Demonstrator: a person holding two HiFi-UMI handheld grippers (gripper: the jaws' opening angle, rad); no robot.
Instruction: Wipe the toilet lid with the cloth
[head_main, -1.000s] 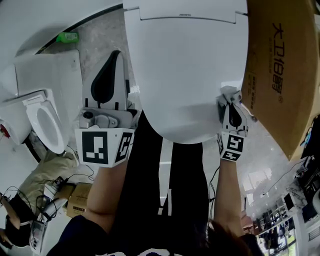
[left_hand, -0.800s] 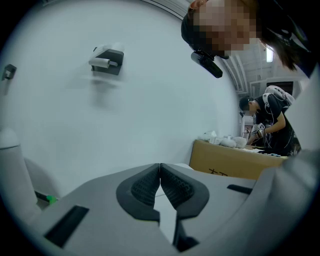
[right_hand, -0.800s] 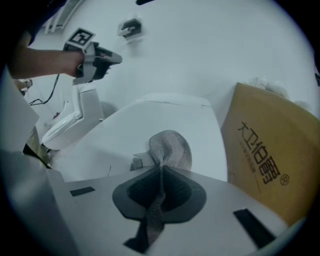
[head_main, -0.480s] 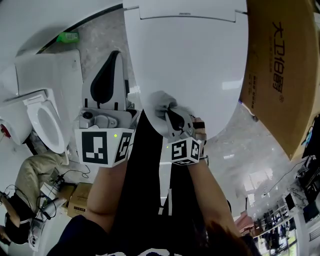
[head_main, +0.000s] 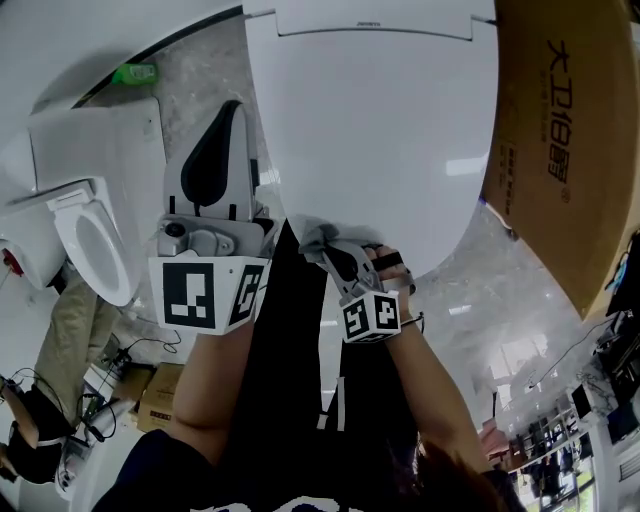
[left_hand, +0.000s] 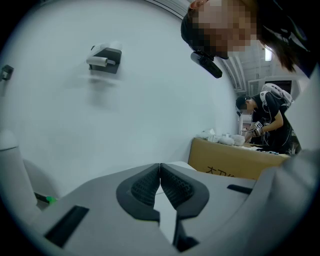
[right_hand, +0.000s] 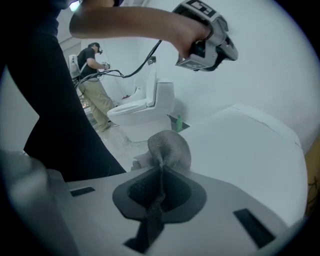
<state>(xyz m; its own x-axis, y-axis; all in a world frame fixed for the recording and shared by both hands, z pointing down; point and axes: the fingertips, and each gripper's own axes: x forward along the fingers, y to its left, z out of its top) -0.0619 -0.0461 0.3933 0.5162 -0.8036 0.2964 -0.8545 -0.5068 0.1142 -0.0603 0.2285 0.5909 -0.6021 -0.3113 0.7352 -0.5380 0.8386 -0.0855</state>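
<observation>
Cloth (right_hand: 167, 149) between right tool (right_hand: 160, 192) jaws

head cam steep down, r cam shares lid (head_main: 380, 130)

Left gripper (left_hand: 160, 176) jaws closed and empty; right gripper (right_hand: 161, 186) jaws clamp the cloth (right_hand: 171, 147).

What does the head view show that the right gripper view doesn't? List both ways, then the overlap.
Head view only: the person's right forearm and brown cartons. Right gripper view only: the cloth pinched between the right claw's shut jaws. Both: the toilet lid, the cloth, a second toilet and a green bottle.
</observation>
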